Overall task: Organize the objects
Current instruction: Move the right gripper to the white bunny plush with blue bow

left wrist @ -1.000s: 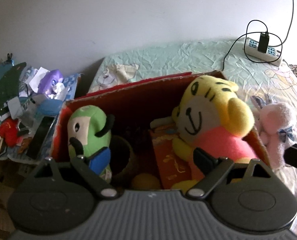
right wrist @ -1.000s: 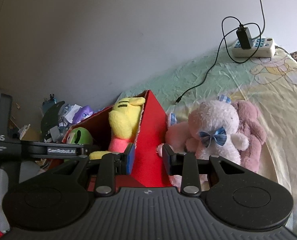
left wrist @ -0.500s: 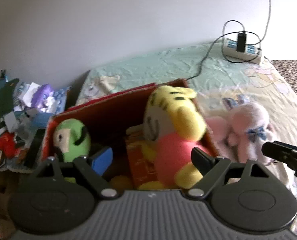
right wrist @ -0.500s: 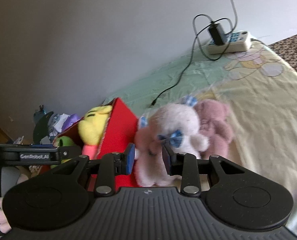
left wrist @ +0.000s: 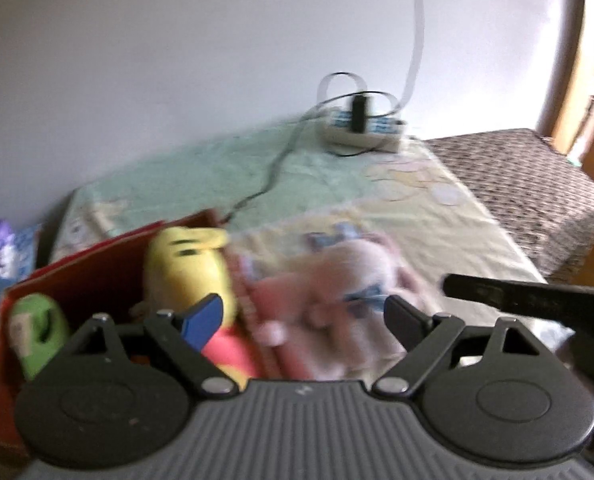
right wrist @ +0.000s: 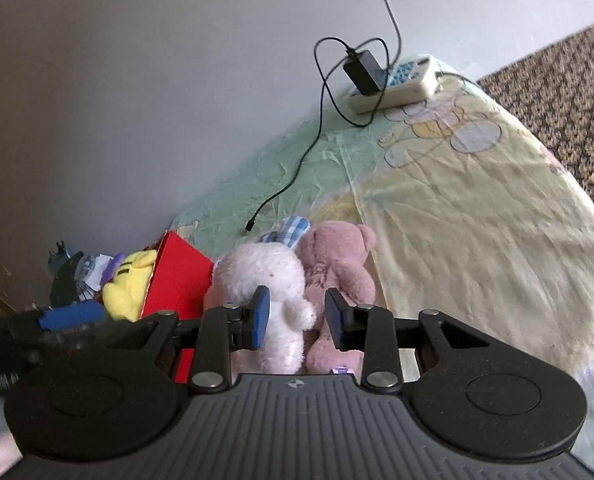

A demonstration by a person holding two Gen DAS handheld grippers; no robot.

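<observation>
A red cardboard box (left wrist: 77, 276) sits on the bed and holds a yellow tiger plush (left wrist: 185, 272) and a green plush (left wrist: 37, 324). Right of the box lie a white-pink bunny plush (right wrist: 265, 280) with a blue checked bow and a dusty-pink bear plush (right wrist: 337, 260), side by side. My right gripper (right wrist: 297, 320) is open, its jaws standing around the bunny's arm and the bear's side, not closed on them. My left gripper (left wrist: 305, 316) is open and empty, above the box's right wall; that view is blurred. The two plushes (left wrist: 345, 280) show there too.
A white power strip (right wrist: 397, 84) with a black charger and a loose black cable (right wrist: 293, 176) lies at the bed's far edge by the wall. A brown patterned cover (left wrist: 517, 184) lies to the right. A pile of clutter (right wrist: 81, 272) sits left of the box.
Both grippers have swung to the right, away from the box interior toward the two plushes. My right gripper has come closer, so the bunny's arm now lies between its jaws.
</observation>
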